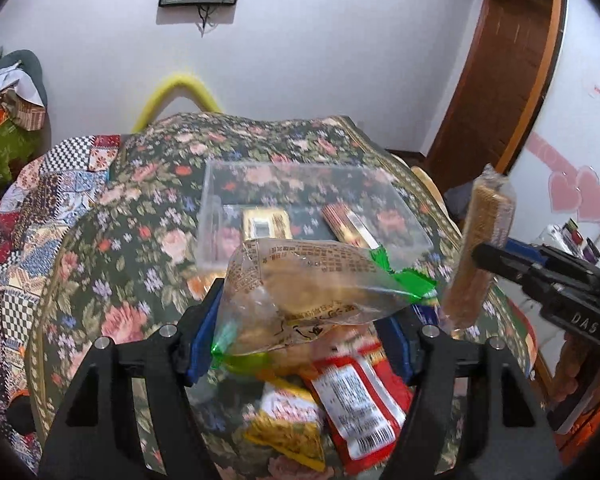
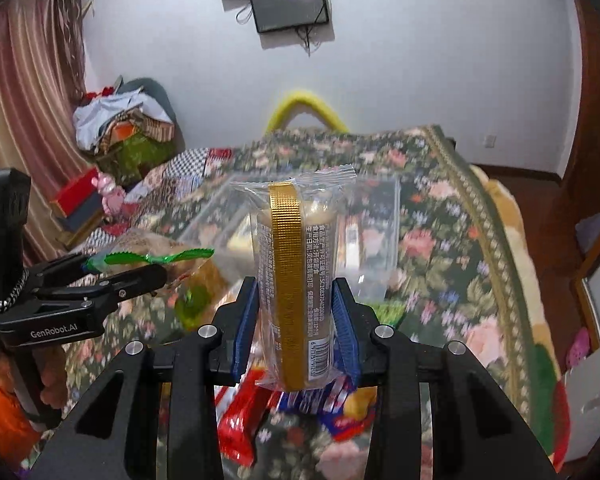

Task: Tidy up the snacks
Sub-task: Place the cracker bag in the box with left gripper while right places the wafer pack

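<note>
My left gripper [image 1: 300,316] is shut on a clear snack bag with green ends [image 1: 300,292], held above the table; it also shows in the right wrist view [image 2: 156,258]. My right gripper [image 2: 296,312] is shut on a clear packet with a gold band [image 2: 288,264], held upright; it shows in the left wrist view [image 1: 480,248] to the right. A clear plastic box [image 1: 300,208] sits beyond both grippers on the floral tablecloth and holds two gold-wrapped snacks [image 1: 266,224]. The box appears blurred in the right wrist view [image 2: 364,240].
Loose snacks lie under the grippers: a red packet [image 1: 360,404], a yellow packet [image 1: 288,428], red and blue packets [image 2: 240,420]. The floral tablecloth [image 1: 112,280] covers the table. Clutter and curtains stand left [image 2: 120,128]; a wooden door frame stands right [image 1: 512,60].
</note>
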`<state>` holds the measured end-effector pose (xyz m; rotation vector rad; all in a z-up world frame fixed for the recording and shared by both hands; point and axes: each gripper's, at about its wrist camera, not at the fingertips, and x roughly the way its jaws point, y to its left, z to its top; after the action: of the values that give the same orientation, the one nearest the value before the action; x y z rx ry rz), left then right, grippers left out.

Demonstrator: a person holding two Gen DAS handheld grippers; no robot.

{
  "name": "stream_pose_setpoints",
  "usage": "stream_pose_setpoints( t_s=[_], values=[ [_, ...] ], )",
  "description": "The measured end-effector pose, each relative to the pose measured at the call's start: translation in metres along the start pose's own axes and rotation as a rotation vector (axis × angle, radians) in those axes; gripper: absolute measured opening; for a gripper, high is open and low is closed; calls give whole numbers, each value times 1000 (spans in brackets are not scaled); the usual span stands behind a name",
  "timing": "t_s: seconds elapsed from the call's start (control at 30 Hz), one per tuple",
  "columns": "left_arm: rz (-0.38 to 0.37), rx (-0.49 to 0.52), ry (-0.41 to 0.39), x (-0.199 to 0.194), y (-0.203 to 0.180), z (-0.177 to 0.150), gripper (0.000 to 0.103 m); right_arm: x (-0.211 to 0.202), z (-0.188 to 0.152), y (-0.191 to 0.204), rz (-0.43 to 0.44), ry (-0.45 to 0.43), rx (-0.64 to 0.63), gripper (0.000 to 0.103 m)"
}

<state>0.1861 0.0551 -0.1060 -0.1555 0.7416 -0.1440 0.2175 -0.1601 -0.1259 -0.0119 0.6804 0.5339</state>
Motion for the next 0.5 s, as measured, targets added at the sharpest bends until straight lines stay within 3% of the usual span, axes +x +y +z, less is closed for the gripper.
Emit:
stream_pose_setpoints(
  t_s=[0.5],
  values=[
    [51,-26,-4,42,24,46,69,22,63,-3,-30,-96,-26,34]
  ],
)
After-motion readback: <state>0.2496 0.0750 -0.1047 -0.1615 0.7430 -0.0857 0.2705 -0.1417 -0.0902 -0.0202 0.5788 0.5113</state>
